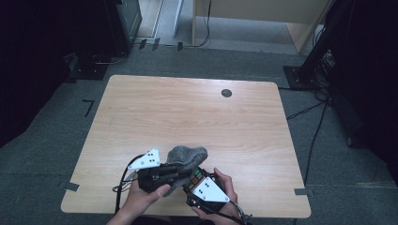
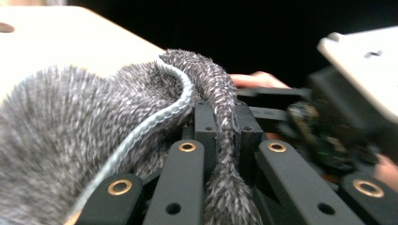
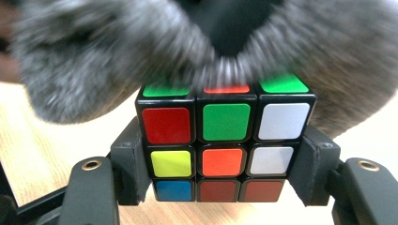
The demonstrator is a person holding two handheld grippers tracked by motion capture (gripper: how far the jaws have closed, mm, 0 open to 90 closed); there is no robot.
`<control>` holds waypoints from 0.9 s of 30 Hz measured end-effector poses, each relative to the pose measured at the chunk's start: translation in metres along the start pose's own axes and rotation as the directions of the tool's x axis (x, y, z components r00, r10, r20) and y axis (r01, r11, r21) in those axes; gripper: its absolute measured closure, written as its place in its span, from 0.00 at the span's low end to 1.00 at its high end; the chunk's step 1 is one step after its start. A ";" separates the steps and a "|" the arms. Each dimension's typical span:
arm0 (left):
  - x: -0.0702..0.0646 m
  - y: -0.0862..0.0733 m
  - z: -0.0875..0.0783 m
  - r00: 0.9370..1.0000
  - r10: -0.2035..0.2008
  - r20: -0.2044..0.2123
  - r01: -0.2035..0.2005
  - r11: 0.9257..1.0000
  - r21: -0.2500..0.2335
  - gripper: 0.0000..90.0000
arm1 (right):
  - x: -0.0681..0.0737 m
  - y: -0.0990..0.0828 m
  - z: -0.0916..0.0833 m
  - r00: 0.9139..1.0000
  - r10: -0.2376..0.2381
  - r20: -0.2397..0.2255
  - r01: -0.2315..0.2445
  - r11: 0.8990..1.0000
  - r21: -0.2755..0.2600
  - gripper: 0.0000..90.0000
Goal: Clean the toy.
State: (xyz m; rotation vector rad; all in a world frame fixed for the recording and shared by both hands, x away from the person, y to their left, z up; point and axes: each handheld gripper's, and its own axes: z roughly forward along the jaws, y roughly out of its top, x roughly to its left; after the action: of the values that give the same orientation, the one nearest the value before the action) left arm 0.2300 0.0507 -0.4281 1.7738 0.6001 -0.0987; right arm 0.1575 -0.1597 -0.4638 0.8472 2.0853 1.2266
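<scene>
Two grippers meet near the table's [image 1: 141,108] front edge: the left gripper [image 2: 220,136] is clenched on a grey furry pouch's [image 2: 56,140] rim, the right gripper [image 3: 225,173] clamps a puzzle cube [image 3: 225,140] at the pouch's mouth.

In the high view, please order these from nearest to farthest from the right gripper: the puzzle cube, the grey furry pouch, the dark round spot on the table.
1. Puzzle cube: clamped in the right gripper, near the table's front edge.
2. Grey furry pouch: just beyond the cube, held by the left gripper.
3. Dark round spot: far side of the table, toward the right.
</scene>
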 end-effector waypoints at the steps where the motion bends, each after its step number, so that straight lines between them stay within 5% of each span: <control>1: 0.003 0.001 -0.002 1.000 -0.013 -0.009 0.013 1.000 -0.006 0.95 | 0.000 0.000 0.000 1.000 0.000 -0.002 0.000 1.000 -0.004 0.38; 7: -0.015 0.001 0.007 0.995 0.048 0.082 -0.048 0.999 0.003 0.94 | 0.001 0.003 0.000 1.000 0.007 0.006 -0.007 1.000 -0.020 0.38; 10: -0.012 0.002 0.006 0.997 0.048 0.061 -0.048 0.999 0.000 0.94 | 0.000 0.003 -0.001 1.000 0.009 0.013 -0.008 1.000 -0.020 0.38; 15: 0.002 0.001 -0.003 1.000 -0.008 0.003 0.008 1.000 -0.021 0.94 | -0.001 0.003 -0.003 1.000 0.008 0.012 -0.008 1.000 -0.021 0.38; 19: -0.014 0.001 0.006 0.998 0.054 0.044 -0.054 0.998 -0.014 0.94 | -0.001 0.002 -0.002 1.000 0.016 0.023 -0.015 1.000 -0.023 0.38; 23: -0.018 0.002 0.006 0.996 0.093 -0.002 -0.093 0.996 -0.013 0.94 | -0.003 0.003 -0.003 0.999 0.019 0.036 -0.018 0.999 -0.029 0.38; 27: 0.001 0.003 -0.003 0.993 0.044 -0.108 -0.046 0.999 -0.022 0.94 | -0.002 0.003 -0.003 0.998 0.026 0.049 -0.025 1.000 -0.018 0.38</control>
State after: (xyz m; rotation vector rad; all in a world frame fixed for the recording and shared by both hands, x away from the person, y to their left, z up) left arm 0.2310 0.0535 -0.4249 1.7764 0.6358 0.0354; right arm 0.1573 -0.1622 -0.4595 0.8899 2.0275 1.2234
